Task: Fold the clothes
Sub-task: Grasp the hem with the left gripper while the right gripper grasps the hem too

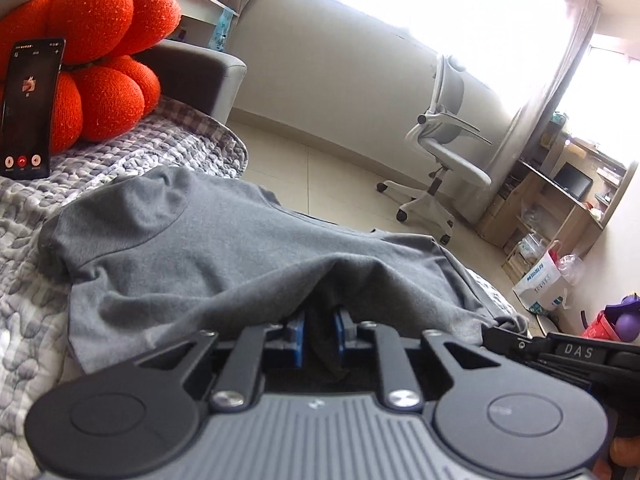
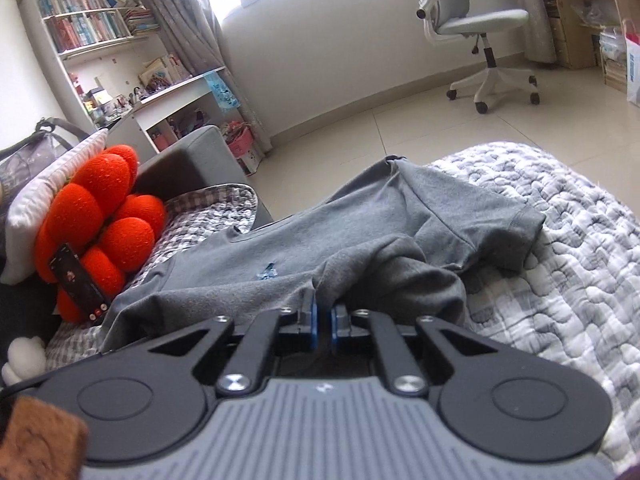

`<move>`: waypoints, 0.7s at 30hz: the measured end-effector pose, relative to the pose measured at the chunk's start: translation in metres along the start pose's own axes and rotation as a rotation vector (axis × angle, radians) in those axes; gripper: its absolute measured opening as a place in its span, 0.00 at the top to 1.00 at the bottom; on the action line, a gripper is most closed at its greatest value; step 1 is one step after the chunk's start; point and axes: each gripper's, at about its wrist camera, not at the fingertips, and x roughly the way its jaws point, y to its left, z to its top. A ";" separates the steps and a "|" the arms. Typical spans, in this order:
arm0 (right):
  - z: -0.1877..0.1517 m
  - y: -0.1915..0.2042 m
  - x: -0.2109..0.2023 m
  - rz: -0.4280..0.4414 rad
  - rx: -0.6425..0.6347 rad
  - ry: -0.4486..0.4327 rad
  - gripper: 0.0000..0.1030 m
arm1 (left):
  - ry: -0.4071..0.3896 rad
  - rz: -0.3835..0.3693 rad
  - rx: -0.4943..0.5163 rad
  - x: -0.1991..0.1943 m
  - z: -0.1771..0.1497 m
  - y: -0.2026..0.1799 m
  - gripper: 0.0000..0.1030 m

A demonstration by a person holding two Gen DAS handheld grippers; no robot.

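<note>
The left gripper is clamped on the near hem of the grey T-shirt, and the right gripper pinches the same hem. The shirt lies spread on the quilted bedspread, collar away. The step looks like the first fold; next, both hands likely carry the hem evenly toward the collar.
</note>
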 end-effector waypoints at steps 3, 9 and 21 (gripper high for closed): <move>0.000 -0.005 0.012 -0.005 0.028 0.016 0.90 | 0.010 -0.010 -0.047 0.008 0.004 0.008 0.81; 0.004 -0.007 0.014 0.025 0.098 0.040 0.82 | 0.046 -0.033 -0.150 0.005 0.013 0.019 0.78; -0.001 0.015 -0.012 0.173 0.170 0.115 0.64 | 0.180 0.059 -0.178 -0.027 0.021 0.037 0.64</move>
